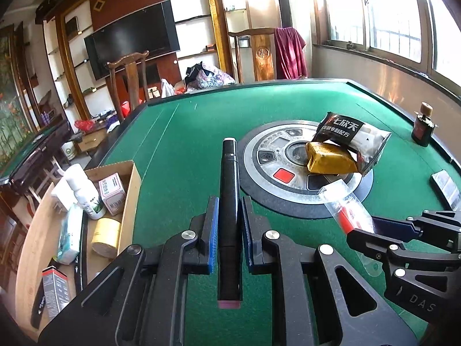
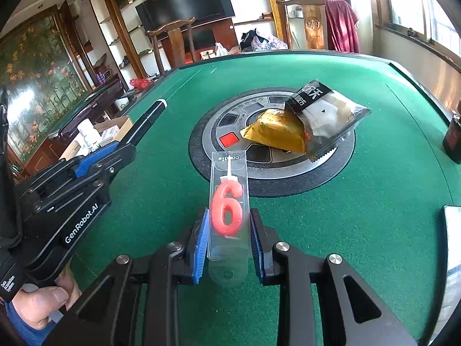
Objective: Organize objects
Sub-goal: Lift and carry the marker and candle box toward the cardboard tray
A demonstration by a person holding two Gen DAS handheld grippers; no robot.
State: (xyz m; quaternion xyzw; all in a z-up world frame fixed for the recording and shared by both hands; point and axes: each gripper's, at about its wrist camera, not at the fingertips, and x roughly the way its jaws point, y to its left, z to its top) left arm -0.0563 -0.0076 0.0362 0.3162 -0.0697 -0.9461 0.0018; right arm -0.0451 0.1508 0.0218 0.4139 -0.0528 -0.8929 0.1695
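My left gripper (image 1: 228, 225) is shut on a black marker pen (image 1: 228, 201) that points forward above the green table (image 1: 178, 132); the pen also shows in the right wrist view (image 2: 147, 121). My right gripper (image 2: 229, 230) is shut on a clear packet holding a red "6" candle (image 2: 227, 210), which also shows at the right of the left wrist view (image 1: 345, 210). A gold packet (image 1: 331, 158) and a black-and-clear snack bag (image 1: 351, 135) lie on the table's round centre panel (image 1: 276, 173). A cardboard box (image 1: 131, 199) stands at the table's left edge.
The box holds a white bottle (image 1: 83, 190), a pink carton (image 1: 112, 193), a yellow tape roll (image 1: 106, 236) and a tissue pack (image 1: 69, 236). A dark small bottle (image 1: 423, 127) stands at the far right. A flat card pack (image 1: 445, 187) lies at the right edge. Wooden chairs stand behind the table.
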